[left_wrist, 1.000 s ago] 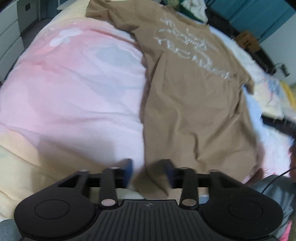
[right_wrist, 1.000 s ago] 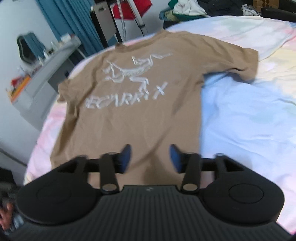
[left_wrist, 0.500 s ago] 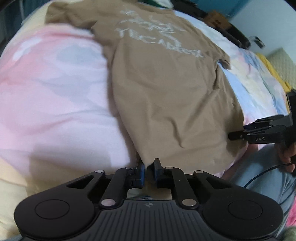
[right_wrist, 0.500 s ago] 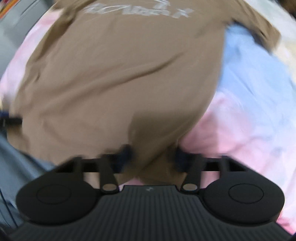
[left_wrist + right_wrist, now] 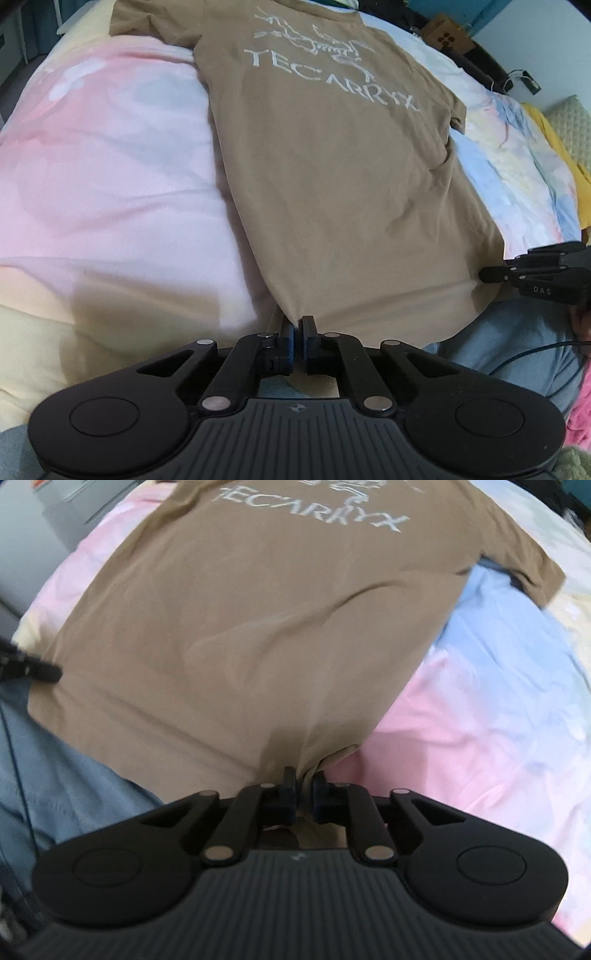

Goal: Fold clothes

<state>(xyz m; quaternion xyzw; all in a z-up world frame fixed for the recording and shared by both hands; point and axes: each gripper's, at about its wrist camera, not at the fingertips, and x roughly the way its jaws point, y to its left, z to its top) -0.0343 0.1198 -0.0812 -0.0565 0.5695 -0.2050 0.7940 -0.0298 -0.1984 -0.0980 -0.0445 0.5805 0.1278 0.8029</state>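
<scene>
- The left tool (image 5: 298, 326) is clamped on the near hem corner of the tan shirt (image 5: 332, 177), with only a thin bite of cloth between its fingers; I judge a sharp tug could pull that corner free.
- The right tool (image 5: 303, 788) is closing on the other hem corner, where the fabric bunches into a small knot between its fingers. A bunched hold may take only one layer, so the fold could come out lopsided.
- In the left view the right tool shows at the shirt's far hem edge, well apart from the left one, so the hem hangs fairly taut between them. Uneven lifting would likely skew it.
- The hem lies right at the near edge of the bed (image 5: 103, 177), over the person's blue trousers (image 5: 66, 775). Slack here could let the shirt slide off toward the floor.
- The shirt lies flat, print side up, running away from the tools across the pastel quilt, with both sleeves spread out.
- There is open quilt on both sides of the shirt for the fold.
- Farther off, a cardboard box (image 5: 448, 35) and a yellow cloth (image 5: 580, 184) crowd the bed's far side.
</scene>
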